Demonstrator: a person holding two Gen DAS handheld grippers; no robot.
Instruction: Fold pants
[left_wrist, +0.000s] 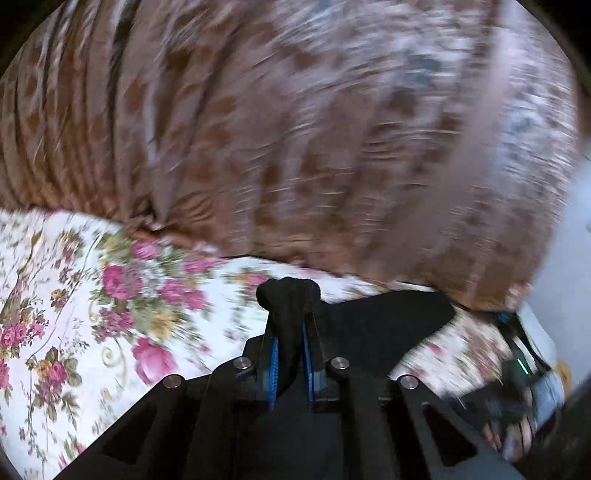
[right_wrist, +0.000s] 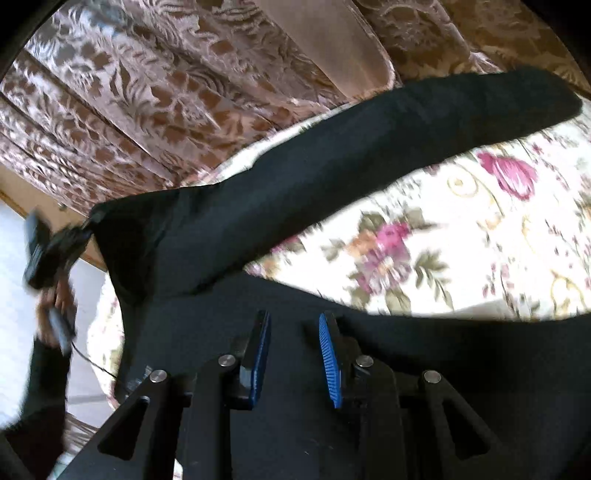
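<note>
A: Your left gripper is pinched tight on a bunched fold of the black pants. You can see the cloth bulging out over the fingertips, squeezed between the blue pads.

B: And the rest of the pants?

A: From your right wrist view, one leg runs long across the flowered bedspread, up toward the top right, its far end close to the edge of the bed by the curtain. The wider part of the pants lies right under your right gripper.

B: Is the right one holding anything?

A: No. Its jaws stand spread above the black cloth, the pads apart with cloth showing between them, and no pinch.

B: Where are the edges?

A: The corner of the pants at the left of your right view is lifted, and your left gripper is just at it, blurred, with your hand behind. Beyond that corner the bed ends and a pale floor shows.

B: Room to move?

A: You have open bedspread to the right of the leg in the right view, and a broad flowered stretch left of your left gripper. The brown patterned curtain hangs close along the far side of the bed, so that side is tight.
</note>
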